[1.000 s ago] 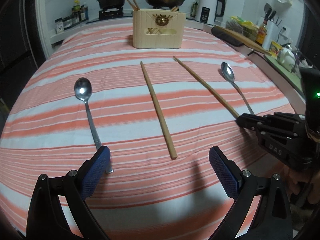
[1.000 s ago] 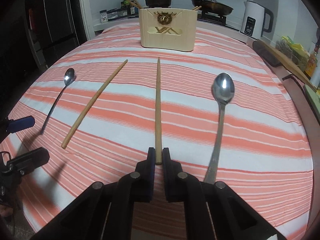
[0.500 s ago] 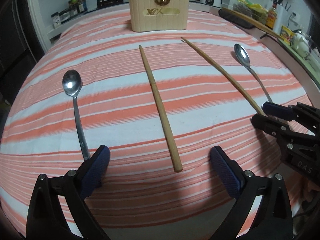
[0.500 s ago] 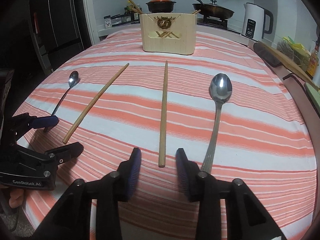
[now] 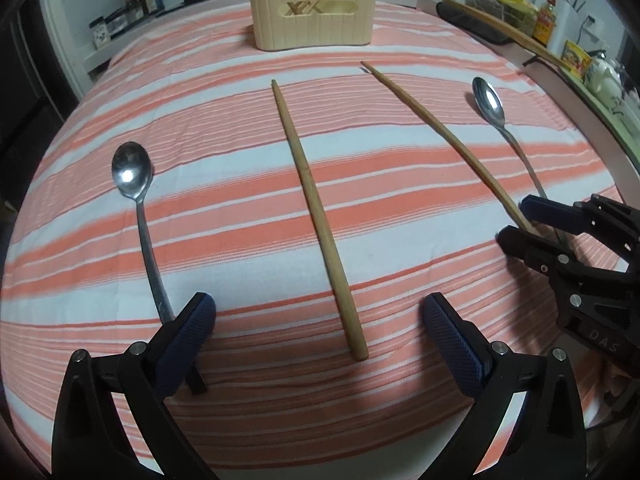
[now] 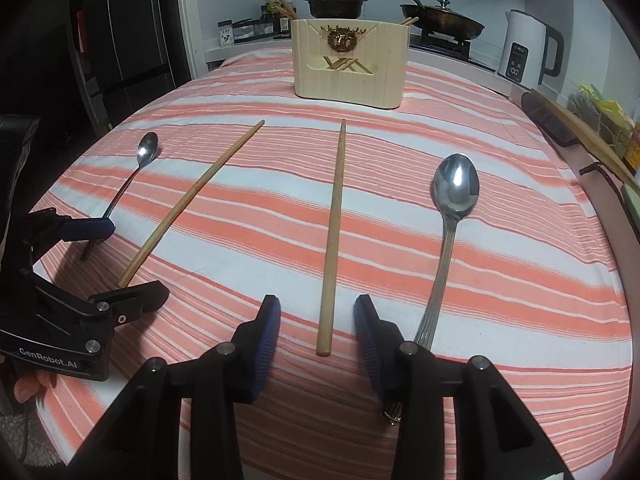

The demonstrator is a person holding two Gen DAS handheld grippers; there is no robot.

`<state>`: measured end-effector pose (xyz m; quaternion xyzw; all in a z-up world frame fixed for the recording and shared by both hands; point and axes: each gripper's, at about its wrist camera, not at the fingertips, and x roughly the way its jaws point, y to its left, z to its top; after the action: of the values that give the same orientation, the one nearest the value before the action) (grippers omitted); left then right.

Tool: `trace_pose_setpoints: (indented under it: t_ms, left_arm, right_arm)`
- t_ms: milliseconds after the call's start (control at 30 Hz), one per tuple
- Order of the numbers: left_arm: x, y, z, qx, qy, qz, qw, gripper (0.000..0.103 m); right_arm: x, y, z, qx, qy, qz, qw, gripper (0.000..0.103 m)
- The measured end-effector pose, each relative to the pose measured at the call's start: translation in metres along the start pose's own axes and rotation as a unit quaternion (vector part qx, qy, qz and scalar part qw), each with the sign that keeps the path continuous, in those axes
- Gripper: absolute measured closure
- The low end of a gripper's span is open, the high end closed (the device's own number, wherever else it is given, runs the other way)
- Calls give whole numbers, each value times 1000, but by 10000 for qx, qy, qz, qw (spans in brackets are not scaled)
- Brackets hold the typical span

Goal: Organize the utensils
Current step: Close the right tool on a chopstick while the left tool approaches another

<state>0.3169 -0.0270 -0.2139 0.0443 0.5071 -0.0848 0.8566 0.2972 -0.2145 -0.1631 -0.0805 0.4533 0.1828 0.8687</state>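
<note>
now | left gripper (image 5: 320, 332): spread wide, straddling tan wooden chopstick (image 5: 316, 216) | axis: pointing toward cream holder (image 5: 312, 4) | right gripper (image 6: 316, 332): parted, holding nothing

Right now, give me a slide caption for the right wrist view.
Open right gripper straddles a chopstick on the striped tablecloth, spoon beside it, wooden utensil holder beyond.

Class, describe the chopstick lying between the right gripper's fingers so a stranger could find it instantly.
Start at the cream wooden holder on the striped tablecloth. Four utensils lie before it; take the chopstick right of centre, beside the large spoon. Unlike the slanted chopstick, it points straight at the holder.
</note>
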Motion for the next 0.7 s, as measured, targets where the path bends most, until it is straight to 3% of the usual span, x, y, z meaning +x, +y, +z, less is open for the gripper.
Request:
trace_pose_setpoints:
  t_ms: [167,367,633,700]
  left_arm:
    - [6,-1,7,-317,-254,159,9990,0]
    - [3,-2,-2,-388,-551,210,9975,0]
    - [2,0,0,-106,-328,50,9994,0]
    - [-2,3,-7,-78,-306,-19,9995,1]
  right_arm:
    - [3,-1,6,-245,227,116,9994,60]
    - [1,-3,2,-363,50,228,9991,59]
    - [1,-8,1,-272,-48,365,9990,56]
    - [1,-9,1,-272,-37,622,9977,41]
